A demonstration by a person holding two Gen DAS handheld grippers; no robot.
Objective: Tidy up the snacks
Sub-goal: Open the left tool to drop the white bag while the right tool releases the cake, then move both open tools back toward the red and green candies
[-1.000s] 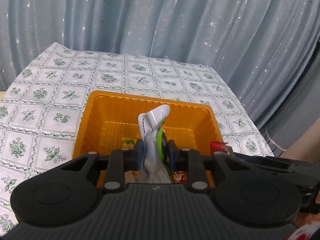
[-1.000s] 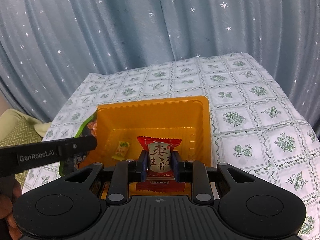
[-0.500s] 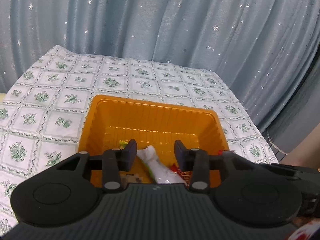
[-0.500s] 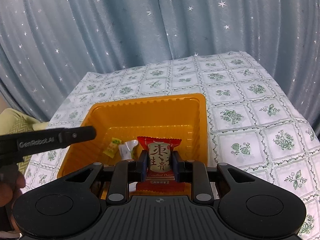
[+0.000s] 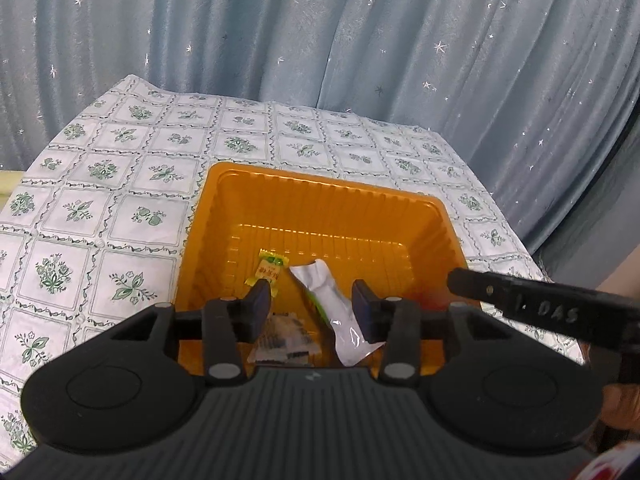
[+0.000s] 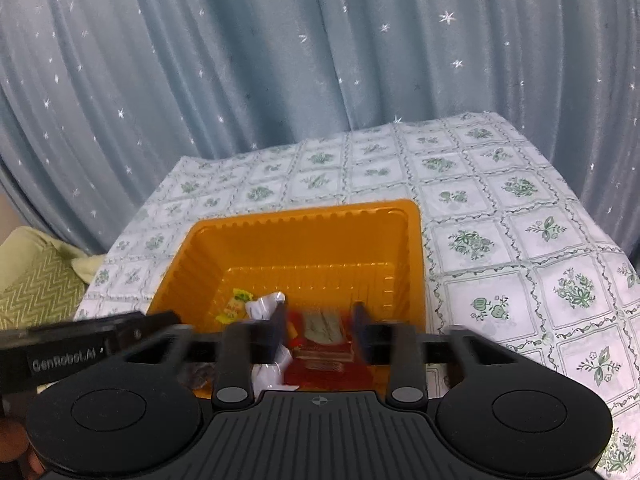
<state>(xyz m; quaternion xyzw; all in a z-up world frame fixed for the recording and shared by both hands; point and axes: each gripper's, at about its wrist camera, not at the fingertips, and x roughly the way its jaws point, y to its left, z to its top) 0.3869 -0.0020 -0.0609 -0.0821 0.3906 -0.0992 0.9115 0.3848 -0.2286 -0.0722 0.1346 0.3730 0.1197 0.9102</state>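
Observation:
An orange plastic bin stands on the patterned tablecloth. My left gripper hangs over its near edge, jaws opening. The white and green packet lies loose in the bin below them, untouched by the pads. Beside it are a small yellow candy and a dark packet. My right gripper is over the bin too, jaws opening. The red snack packet shows blurred between them, free of the pads. The white packet and yellow candy lie to its left.
The floral tablecloth spreads around the bin, with a blue starred curtain behind. A green cushion sits off the table's left edge. The right gripper's finger crosses the left wrist view; the left gripper's finger crosses the right wrist view.
The left gripper let go of the white and green packet, which fell into the bin, and its jaws spread. The right jaws just parted from the red packet, which now looks blurred and lower.

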